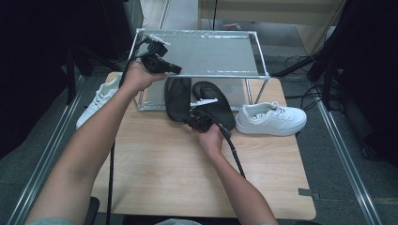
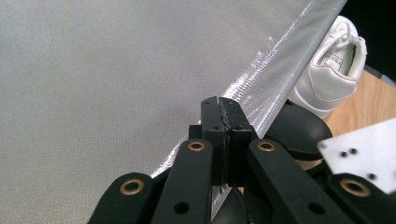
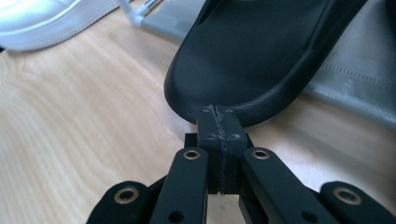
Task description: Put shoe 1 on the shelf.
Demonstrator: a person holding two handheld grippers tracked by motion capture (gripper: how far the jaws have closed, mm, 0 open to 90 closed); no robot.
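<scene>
Two black slippers lie heel-out at the lower shelf of a metal rack (image 1: 261, 60): the left slipper (image 1: 177, 96) and the right slipper (image 1: 217, 104). My right gripper (image 1: 188, 121) is low on the table, shut with nothing between its jaws. In the right gripper view its tip (image 3: 218, 114) sits right at the heel rim of the left slipper (image 3: 261, 56). My left gripper (image 1: 176, 70) is raised at the front left edge of the rack's top shelf (image 2: 93, 70). Its jaws (image 2: 222, 105) are shut and empty above that shelf.
A white sneaker (image 1: 271, 118) stands on the table right of the slippers. Another white sneaker (image 1: 99, 99) lies at the table's left edge. The wooden table (image 1: 164, 164) has bare room in front. Cables trail from both grippers.
</scene>
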